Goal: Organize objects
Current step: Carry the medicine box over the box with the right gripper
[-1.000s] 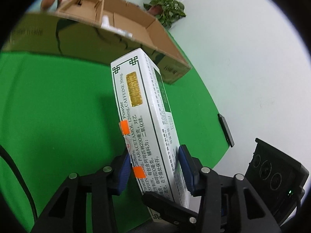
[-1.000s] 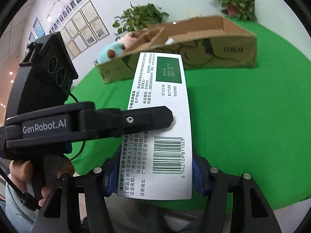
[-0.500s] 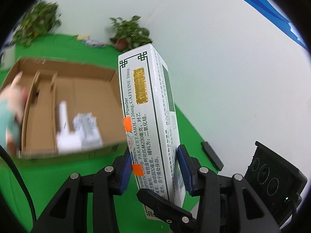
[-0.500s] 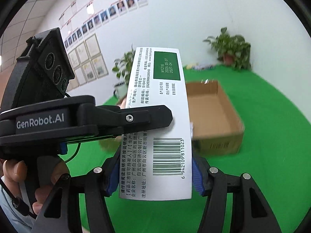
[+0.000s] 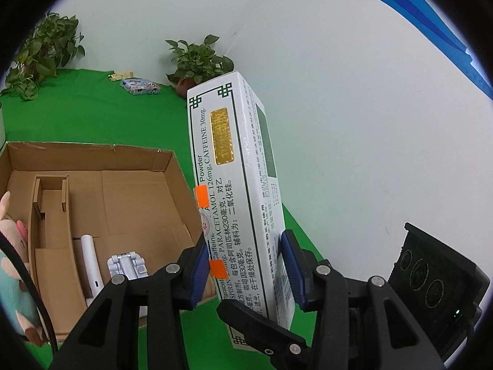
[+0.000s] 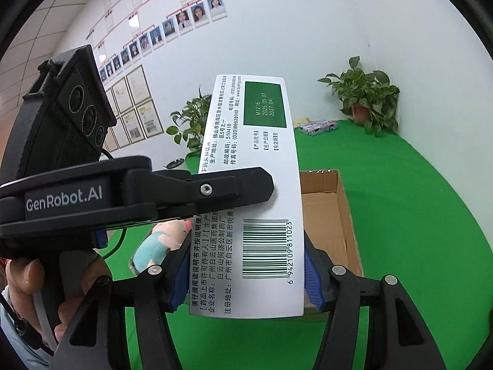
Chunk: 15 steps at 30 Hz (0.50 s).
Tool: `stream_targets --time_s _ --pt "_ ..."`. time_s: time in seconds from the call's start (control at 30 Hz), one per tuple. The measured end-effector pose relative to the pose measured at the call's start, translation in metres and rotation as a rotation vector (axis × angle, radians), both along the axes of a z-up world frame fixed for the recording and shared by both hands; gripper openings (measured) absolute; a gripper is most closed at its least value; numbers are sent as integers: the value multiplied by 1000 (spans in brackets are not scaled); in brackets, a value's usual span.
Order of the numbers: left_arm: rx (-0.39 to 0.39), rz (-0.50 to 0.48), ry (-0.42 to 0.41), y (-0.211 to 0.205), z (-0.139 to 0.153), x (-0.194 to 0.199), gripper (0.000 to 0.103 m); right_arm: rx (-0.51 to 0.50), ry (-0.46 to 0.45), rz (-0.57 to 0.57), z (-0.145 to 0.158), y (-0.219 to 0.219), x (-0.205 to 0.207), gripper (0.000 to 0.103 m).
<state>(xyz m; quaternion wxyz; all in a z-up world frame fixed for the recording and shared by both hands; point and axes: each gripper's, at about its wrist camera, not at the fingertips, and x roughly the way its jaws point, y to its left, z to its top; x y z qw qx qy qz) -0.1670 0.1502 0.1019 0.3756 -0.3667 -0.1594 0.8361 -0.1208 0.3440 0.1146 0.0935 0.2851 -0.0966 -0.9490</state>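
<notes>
Green table (image 5: 92, 114) under cardboard box (image 5: 172, 166), potted plants (image 5: 197, 61), small packet (image 5: 140, 87)

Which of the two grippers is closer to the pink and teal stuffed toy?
Probably the left. The left gripper sits beside the stuffed toy, at the cardboard box; the right gripper sees it beyond the medicine box.

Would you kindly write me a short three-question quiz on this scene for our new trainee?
1. True or false: both grippers grip the medicine box.
2. Which toy sits at the cardboard box: A) plush pig, B) rubber duck, C) toy car?
3. Fill in: the cloth under the cardboard box is ____.

Key: 1 true: left gripper and right gripper both clamp it. 2 A, the plush pig. 3 green.
</notes>
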Motion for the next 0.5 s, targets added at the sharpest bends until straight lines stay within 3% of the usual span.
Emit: stream_targets --time_s 0.27,0.5 --pt "-11 -6 -71 6 -13 -33 43 -24 -83 6 7 20 -50 58" --pt "-42 -18 -158 19 -32 -56 43 -51 -169 2 -20 40 -86 58"
